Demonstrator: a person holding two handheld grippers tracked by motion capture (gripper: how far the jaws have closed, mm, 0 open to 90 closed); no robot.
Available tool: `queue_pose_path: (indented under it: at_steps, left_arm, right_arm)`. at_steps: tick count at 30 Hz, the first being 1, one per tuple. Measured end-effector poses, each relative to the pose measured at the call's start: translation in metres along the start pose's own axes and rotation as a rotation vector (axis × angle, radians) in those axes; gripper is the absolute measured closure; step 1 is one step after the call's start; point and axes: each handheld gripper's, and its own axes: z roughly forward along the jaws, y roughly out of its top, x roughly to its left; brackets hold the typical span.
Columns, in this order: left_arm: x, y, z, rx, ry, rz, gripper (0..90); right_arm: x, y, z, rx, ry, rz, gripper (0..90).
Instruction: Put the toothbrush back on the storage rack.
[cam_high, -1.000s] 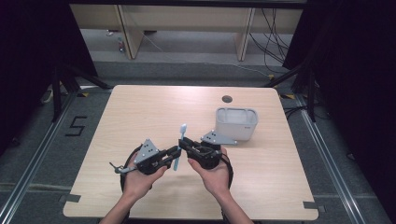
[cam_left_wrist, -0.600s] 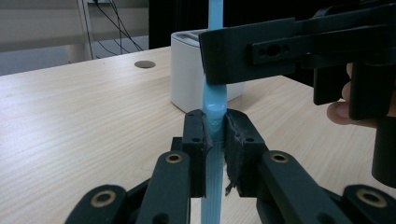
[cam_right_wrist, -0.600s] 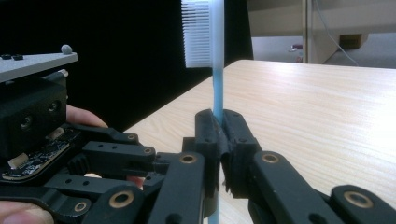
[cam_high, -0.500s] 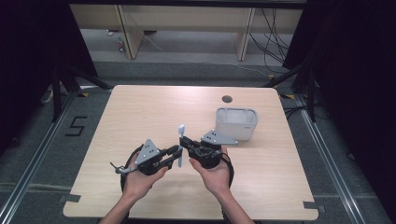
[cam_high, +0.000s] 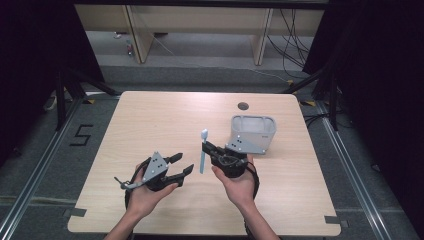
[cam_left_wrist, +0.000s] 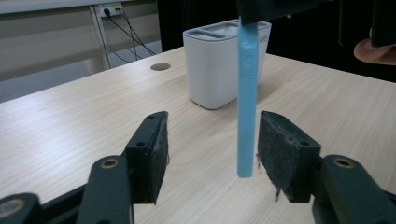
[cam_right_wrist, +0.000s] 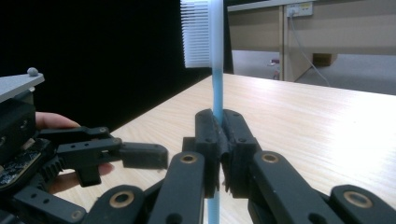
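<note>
A: Where does the toothbrush (cam_high: 202, 151) sit?

B: Upright in the right gripper (cam_high: 206, 148), above the near middle of the table (cam_high: 150, 115). The right gripper view has both jaws pressed together on the blue handle, white bristle head (cam_right_wrist: 197, 32) at the top. Long axis near vertical.

A: And the left gripper (cam_high: 181, 165)?

B: Just left of the brush, jaws spread wide, holding nothing. In the left gripper view the lower handle (cam_left_wrist: 247, 102) hangs between the two pads, much closer to the right-hand pad (cam_left_wrist: 280, 149); whether they touch cannot be told. The handle's tip hangs clear of the tabletop.

A: What does the next move turn on?

B: Probably a handover. The handle is already inside the open jaws, so a squeeze would catch it below the right gripper's hold, though off-centre.

A: Anything else nearby?

B: A white toothbrush holder (cam_high: 252, 133), far right of both hands, apart from them.
</note>
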Motion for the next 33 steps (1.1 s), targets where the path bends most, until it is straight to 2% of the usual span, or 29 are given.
queue_pose_path:
  at_steps: [5, 6, 8, 9, 13, 14, 17, 18, 19, 21, 22, 25, 30, 31, 33]
  left_arm:
    - [0.007, -0.007, -0.004, -0.011, 0.023, -0.001, 37.1]
    - [0.008, -0.009, -0.006, 0.005, 0.041, 0.003, 37.1]
    - [0.012, -0.014, -0.009, 0.004, 0.058, 0.000, 35.3]
    - [0.012, -0.014, -0.009, 0.004, 0.058, 0.000, 35.0]
    - [0.018, -0.022, -0.014, 0.004, 0.083, -0.011, 34.5]
    - [0.019, -0.023, -0.015, 0.002, 0.086, -0.009, 34.5]
    - [0.023, -0.028, -0.017, -0.004, 0.101, -0.018, 34.5]
    - [0.025, -0.029, -0.018, -0.007, 0.103, -0.022, 34.5]
    - [0.026, -0.031, -0.019, -0.010, 0.109, -0.027, 34.5]
    - [0.029, -0.034, -0.020, -0.013, 0.121, -0.031, 34.5]
    - [0.030, -0.035, -0.021, -0.015, 0.125, -0.031, 34.5]
    - [0.033, -0.039, -0.021, -0.025, 0.133, -0.038, 34.5]
    - [0.035, -0.042, -0.022, -0.025, 0.151, -0.029, 34.5]
    - [0.036, -0.043, -0.022, -0.027, 0.156, -0.028, 34.4]
    - [0.037, -0.044, -0.022, -0.033, 0.161, -0.021, 34.4]
  right_arm:
    - [-0.003, 0.000, -0.003, -0.004, -0.010, -0.008, 86.1]
    - [-0.004, 0.000, -0.003, -0.004, -0.013, -0.007, 86.1]
    - [-0.005, 0.000, -0.004, -0.010, -0.017, -0.006, 86.1]
    - [-0.006, 0.000, -0.004, -0.016, -0.029, -0.024, 86.1]
    - [-0.006, 0.002, -0.006, -0.015, -0.026, -0.005, 86.1]
    - [-0.007, 0.002, -0.005, -0.023, -0.037, -0.028, 86.1]
    - [-0.008, 0.004, -0.007, -0.022, -0.034, -0.025, 86.1]
    - [-0.009, 0.005, -0.008, -0.036, -0.046, -0.046, 86.1]
    - [-0.009, 0.005, -0.008, -0.031, -0.044, -0.029, 86.1]
    - [-0.010, 0.006, -0.009, -0.039, -0.049, -0.041, 86.1]
    - [-0.010, 0.006, -0.009, -0.035, -0.051, -0.027, 86.0]
    - [-0.010, 0.006, -0.010, -0.035, -0.060, -0.030, 86.0]
    - [-0.010, 0.006, -0.010, -0.037, -0.062, -0.046, 86.0]
    - [-0.011, 0.007, -0.010, -0.047, -0.068, -0.063, 86.0]
    - [-0.011, 0.006, -0.010, -0.043, -0.063, -0.044, 86.0]
